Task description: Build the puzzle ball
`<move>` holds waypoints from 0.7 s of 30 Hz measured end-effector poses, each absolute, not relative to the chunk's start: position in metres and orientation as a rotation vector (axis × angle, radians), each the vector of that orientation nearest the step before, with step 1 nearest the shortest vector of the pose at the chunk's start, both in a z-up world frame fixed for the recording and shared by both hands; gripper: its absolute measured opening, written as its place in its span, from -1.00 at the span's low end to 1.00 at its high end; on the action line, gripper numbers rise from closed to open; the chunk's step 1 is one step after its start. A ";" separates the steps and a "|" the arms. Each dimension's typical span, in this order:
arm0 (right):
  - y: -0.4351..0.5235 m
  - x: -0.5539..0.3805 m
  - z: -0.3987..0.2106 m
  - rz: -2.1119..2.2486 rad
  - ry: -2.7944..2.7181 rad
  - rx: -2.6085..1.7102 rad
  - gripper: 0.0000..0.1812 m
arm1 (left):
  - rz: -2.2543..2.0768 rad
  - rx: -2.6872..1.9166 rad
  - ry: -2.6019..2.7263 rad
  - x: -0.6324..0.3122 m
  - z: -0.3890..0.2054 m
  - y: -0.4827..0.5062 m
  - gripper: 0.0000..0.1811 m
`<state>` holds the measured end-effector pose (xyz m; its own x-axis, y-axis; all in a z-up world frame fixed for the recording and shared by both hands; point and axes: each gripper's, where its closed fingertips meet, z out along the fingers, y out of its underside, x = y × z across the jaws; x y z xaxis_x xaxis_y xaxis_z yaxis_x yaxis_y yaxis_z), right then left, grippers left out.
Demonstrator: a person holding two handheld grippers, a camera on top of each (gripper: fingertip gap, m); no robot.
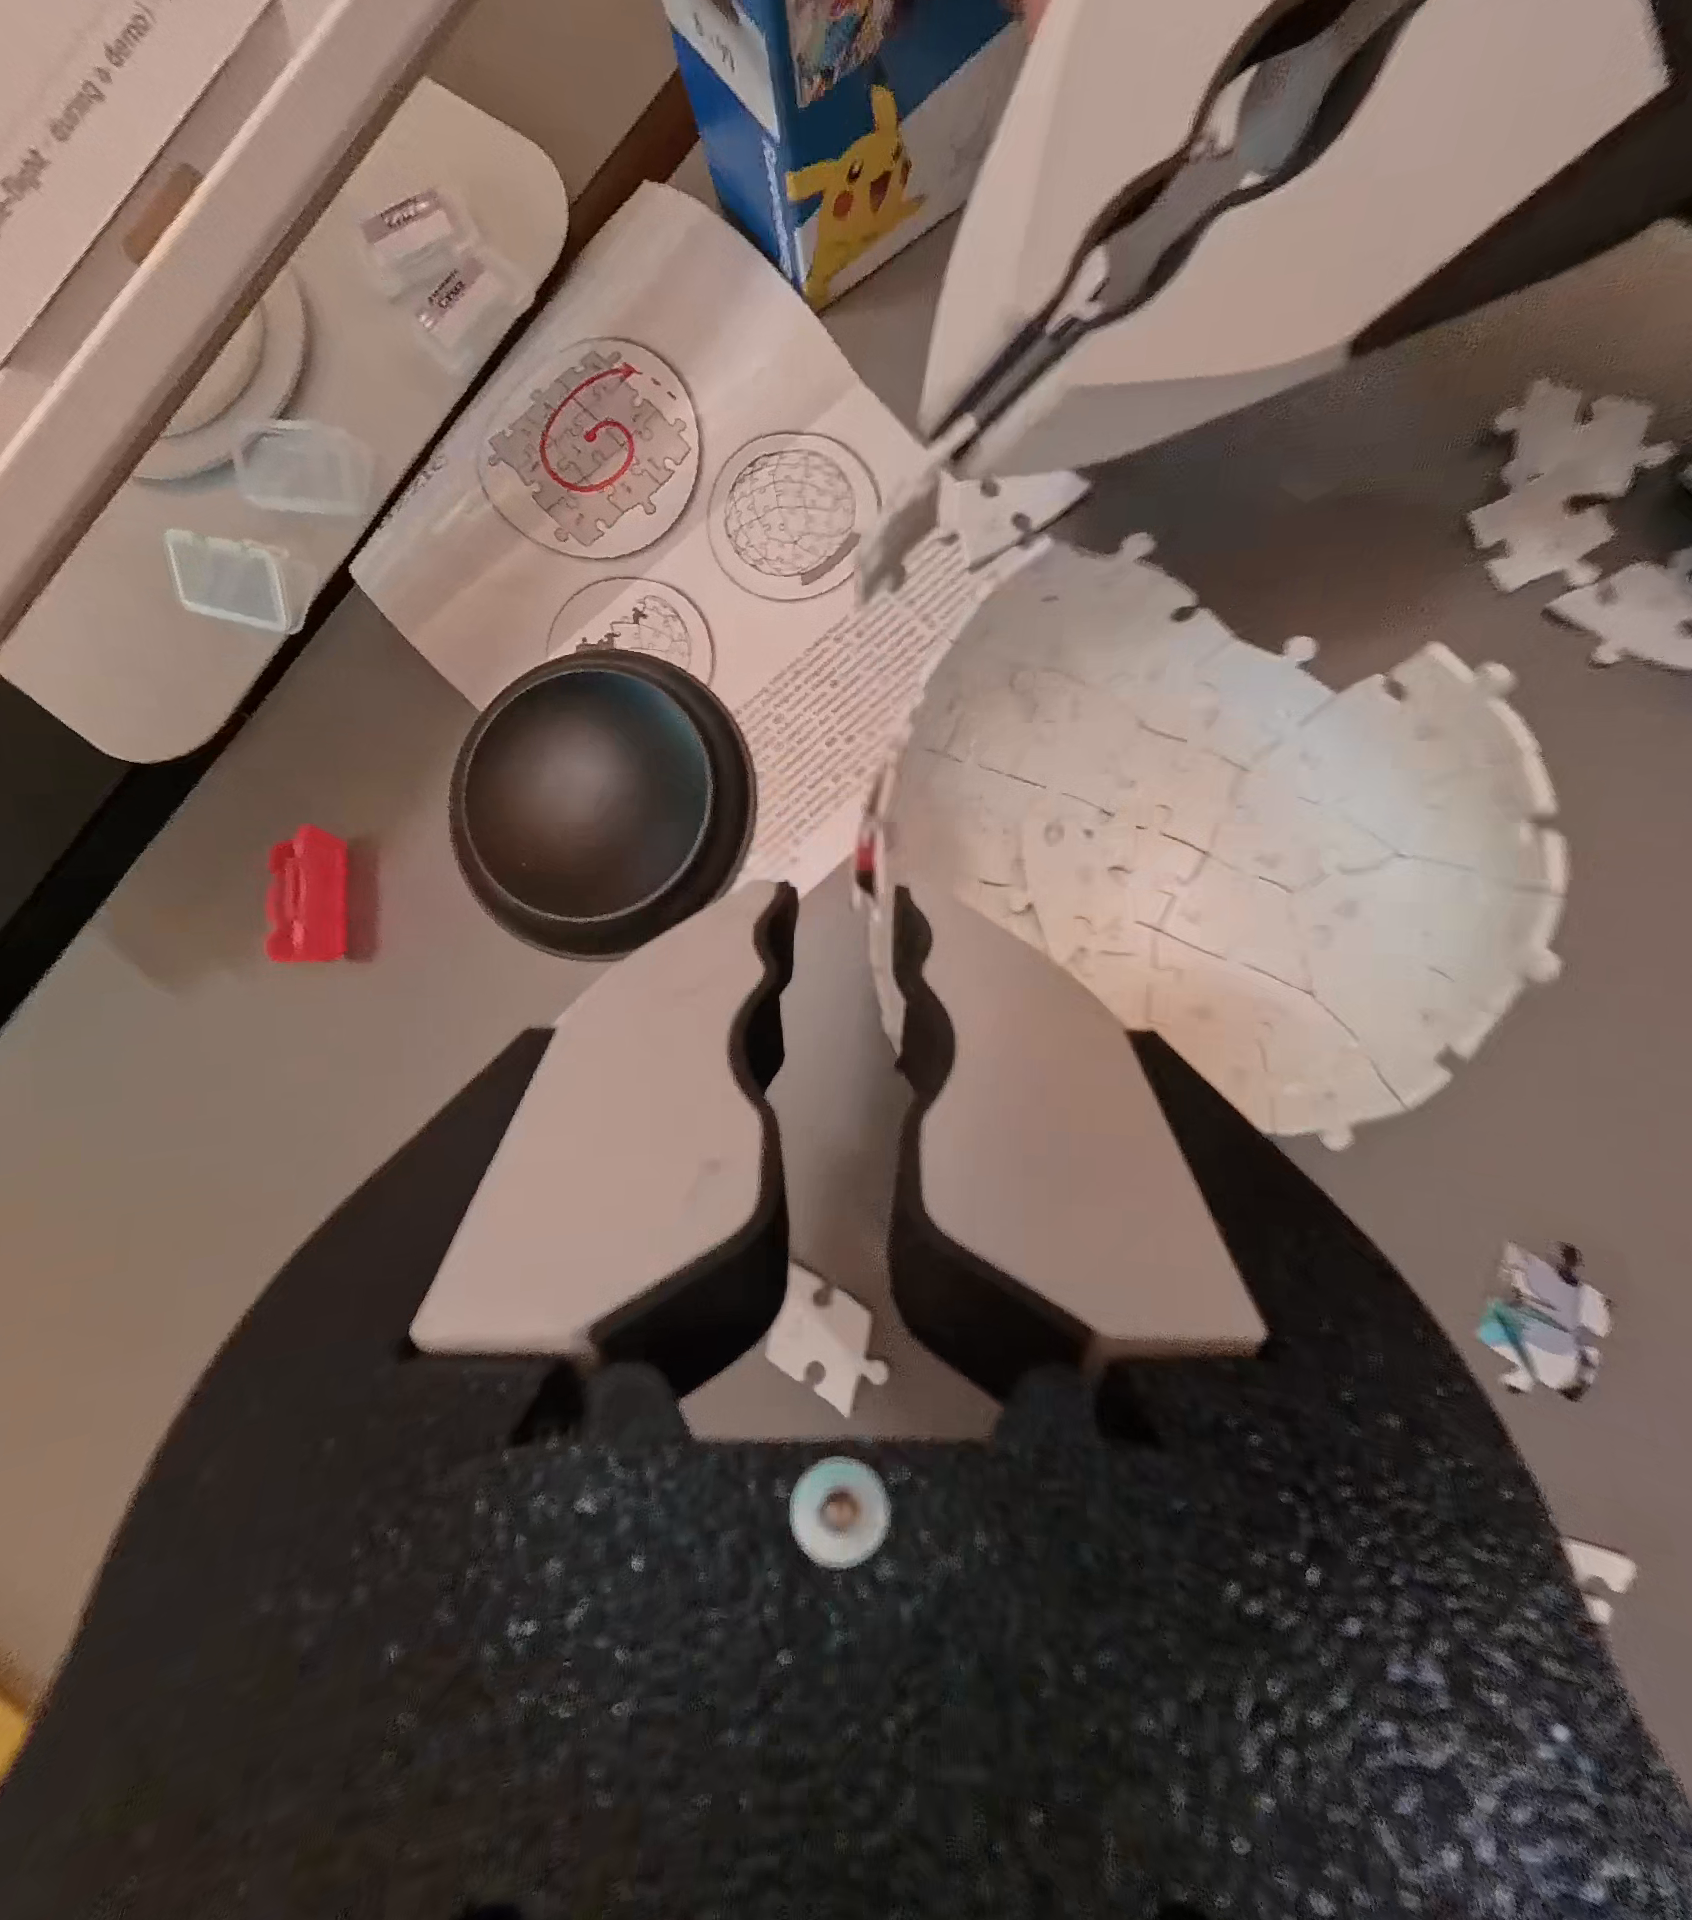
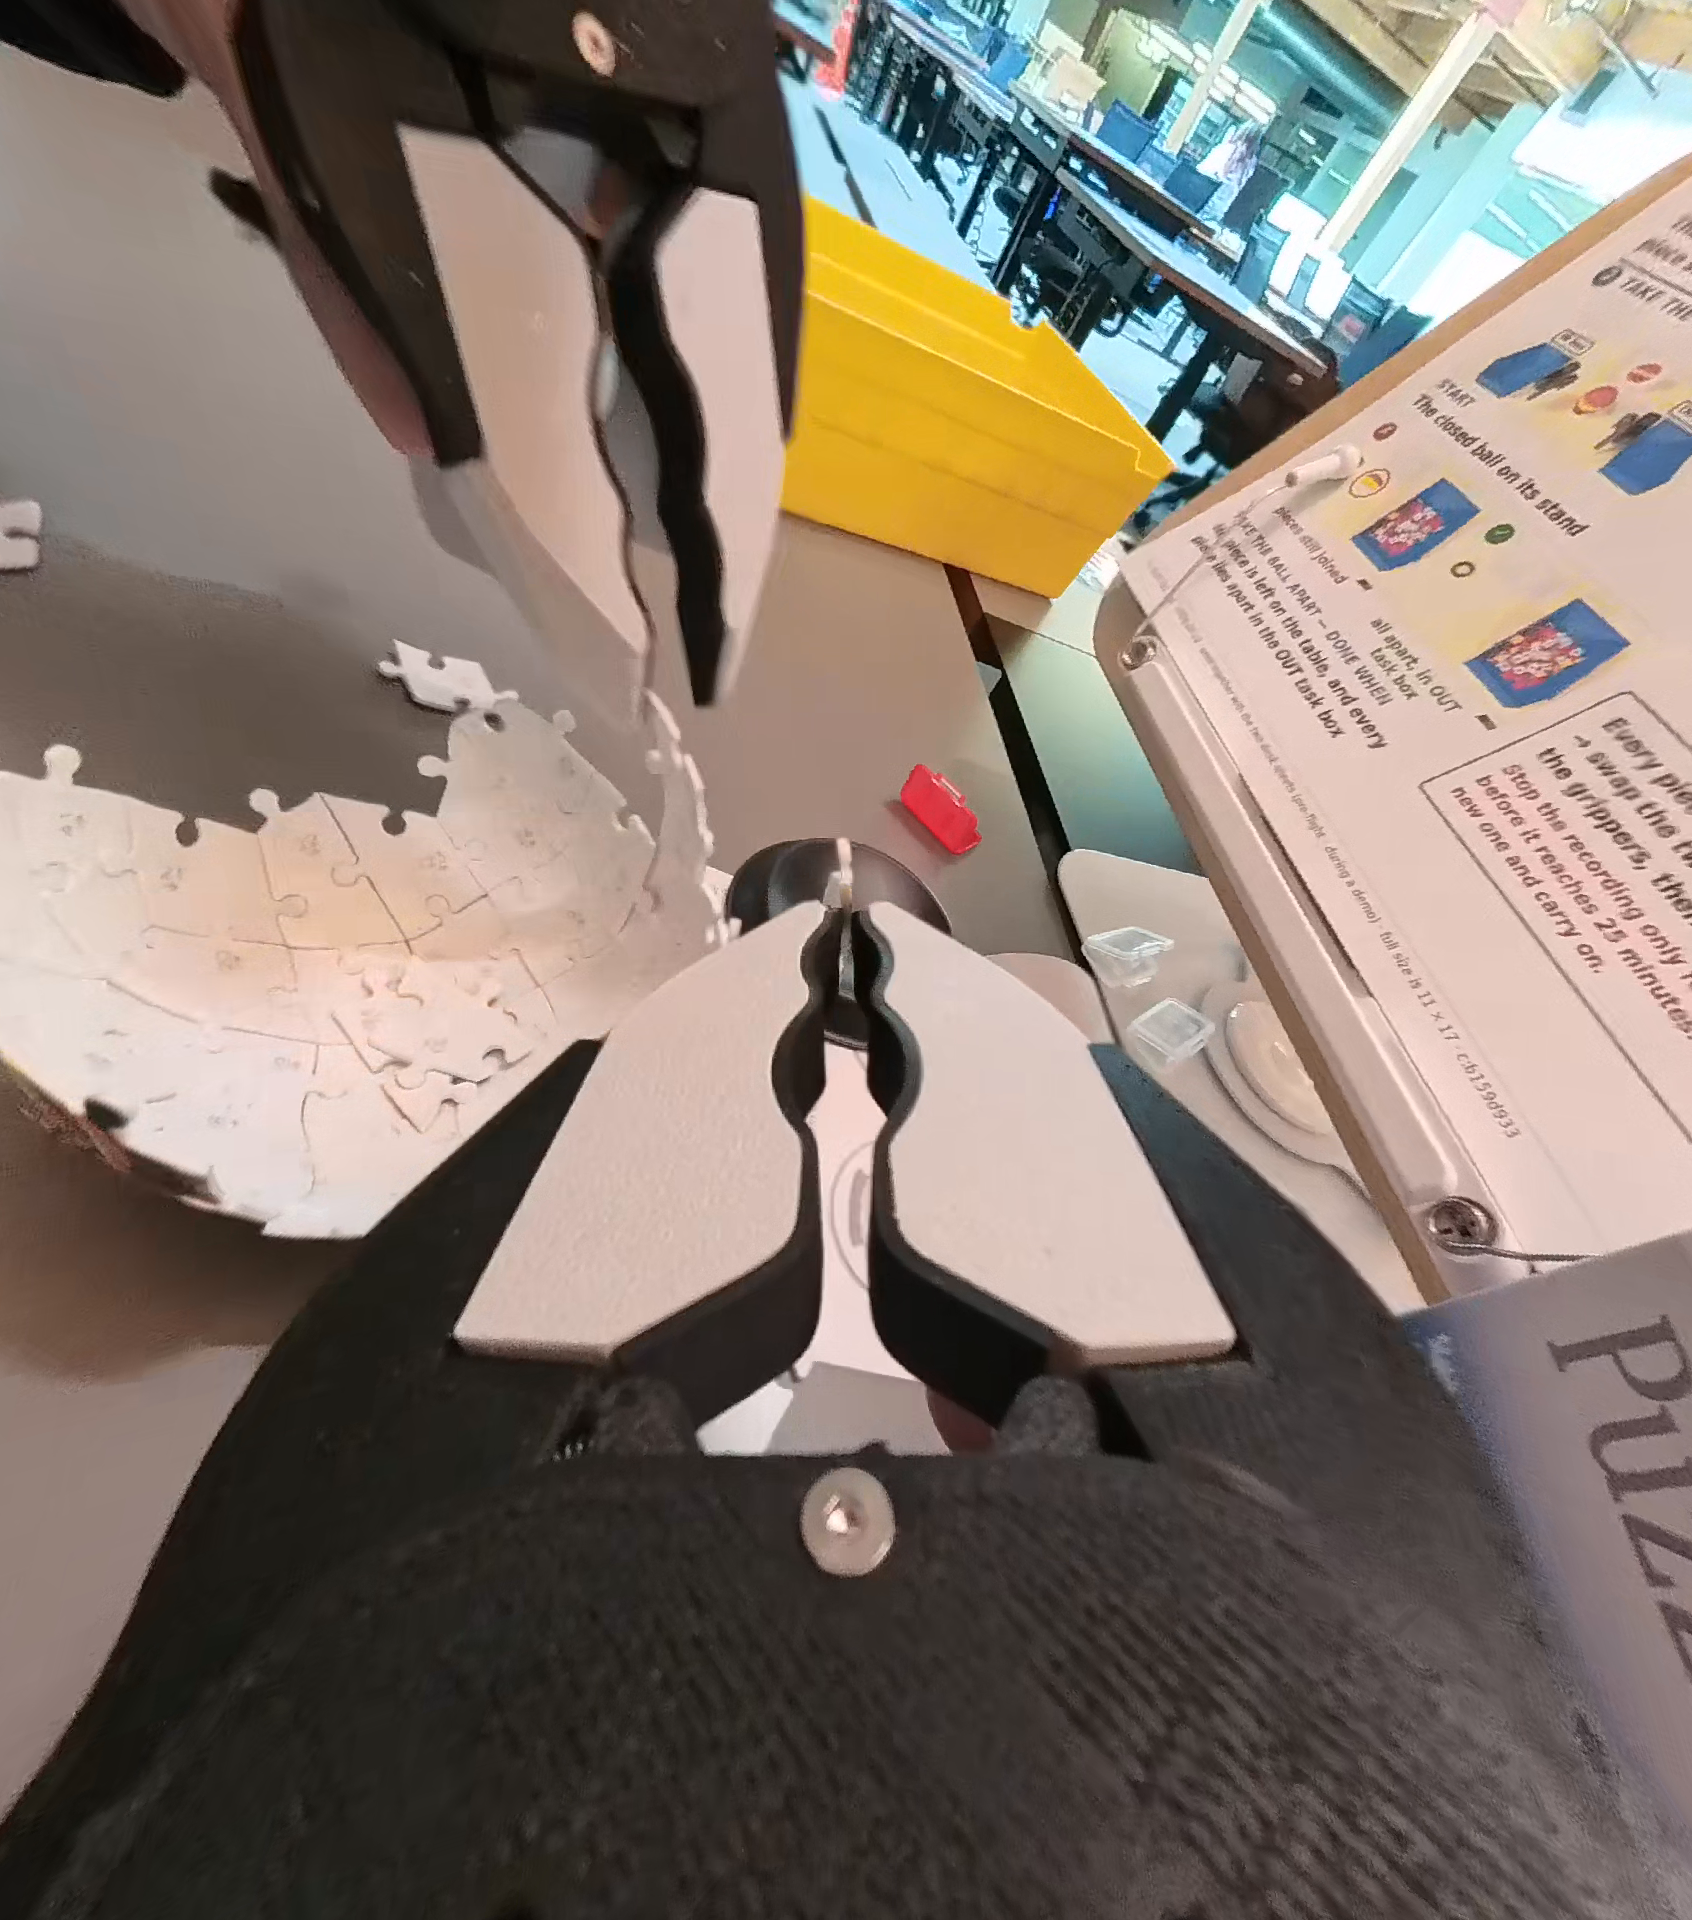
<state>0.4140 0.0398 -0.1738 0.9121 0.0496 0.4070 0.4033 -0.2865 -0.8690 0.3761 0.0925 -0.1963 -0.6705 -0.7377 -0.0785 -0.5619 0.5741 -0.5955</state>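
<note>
The half-built puzzle ball (image 1: 1216, 831) is a white bowl-shaped shell lying tilted on the grey table, hollow side showing; it also shows in the right wrist view (image 2: 250, 956). My left gripper (image 1: 844, 904) stands slightly open with grey table in its gap, its right finger beside the shell's near rim; in the right wrist view (image 2: 665, 686) it hangs over that rim. My right gripper (image 2: 844, 914) is shut on a thin white puzzle piece (image 2: 842, 883), seen edge-on. In the left wrist view the right gripper (image 1: 941, 447) holds the piece (image 1: 1003, 509) at the shell's far rim.
A black round stand (image 1: 603, 800) sits on the instruction sheet (image 1: 676, 416). A small red block (image 1: 312, 894) lies left. Loose pieces lie at the right (image 1: 1569, 499) and near me (image 1: 821, 1340). A blue puzzle box (image 1: 821, 135), yellow bins (image 2: 946, 416) and a tilted instruction board (image 2: 1548, 727) stand around. The left gripper's tips are roughly 7 centimeters from the right gripper's. It is some 15 centimeters from my left tips to the small red block (image 1: 312, 894). It turns up in the right wrist view (image 2: 940, 808) as well.
</note>
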 end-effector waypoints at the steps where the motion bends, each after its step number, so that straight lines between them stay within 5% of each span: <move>1: 0.039 0.415 -0.172 -0.374 -0.335 -1.841 -0.98 | -0.827 -1.074 2.477 0.370 -0.193 0.093 -0.81; 12: 0.001 0.425 -0.158 -0.502 -0.016 -1.988 -0.97 | -0.970 -1.112 2.198 0.300 -0.202 0.156 -0.65; 21: -0.045 0.354 -0.227 0.007 0.777 -2.057 -0.97 | -1.067 -1.326 1.941 0.258 -0.242 0.224 -0.58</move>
